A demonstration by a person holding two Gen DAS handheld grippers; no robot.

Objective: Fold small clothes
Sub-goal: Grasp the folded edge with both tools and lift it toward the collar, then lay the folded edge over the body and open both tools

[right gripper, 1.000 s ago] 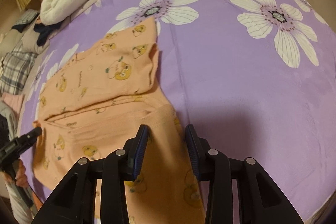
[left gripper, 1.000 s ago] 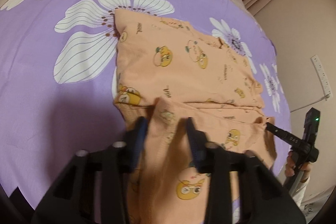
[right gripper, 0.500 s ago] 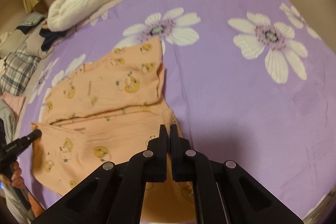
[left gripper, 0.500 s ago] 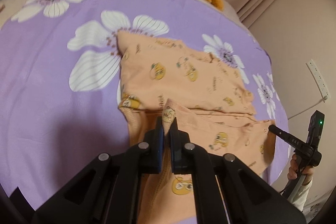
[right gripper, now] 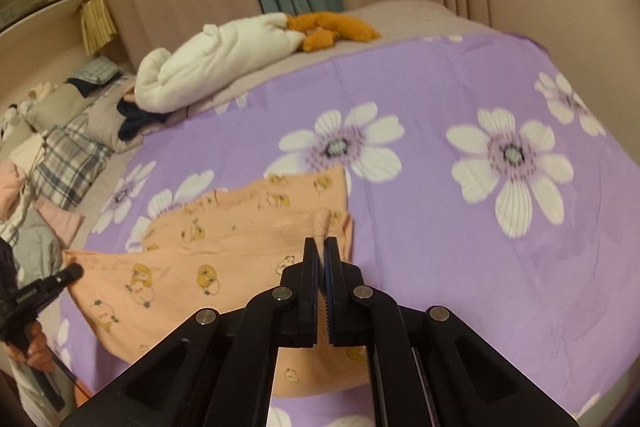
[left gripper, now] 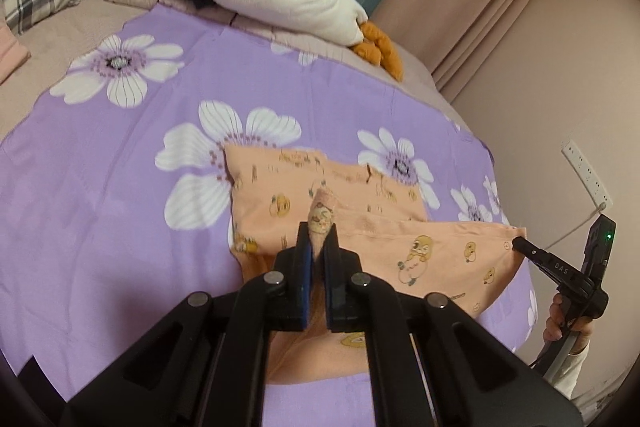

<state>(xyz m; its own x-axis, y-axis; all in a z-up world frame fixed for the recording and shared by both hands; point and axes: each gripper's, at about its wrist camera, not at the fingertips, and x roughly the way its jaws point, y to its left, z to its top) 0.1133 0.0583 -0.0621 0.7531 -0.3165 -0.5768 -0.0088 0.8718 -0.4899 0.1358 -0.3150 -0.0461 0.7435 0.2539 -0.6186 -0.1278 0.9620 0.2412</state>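
Both grippers, left point(left gripper: 318, 241) and right point(right gripper: 321, 249), stay clamped on the peach garment point(left gripper: 420, 247) and have lifted its near edge off the purple sheet point(left gripper: 100, 207), mid-frame; a second ago they stood open.

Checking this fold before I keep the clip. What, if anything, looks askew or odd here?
Nothing looks damaged or spilled. The left gripper and right gripper are each shut on a corner of the peach garment, its near edge raised off the purple sheet. The rest lies unevenly, one layer offset over another, which suits a fold in progress.
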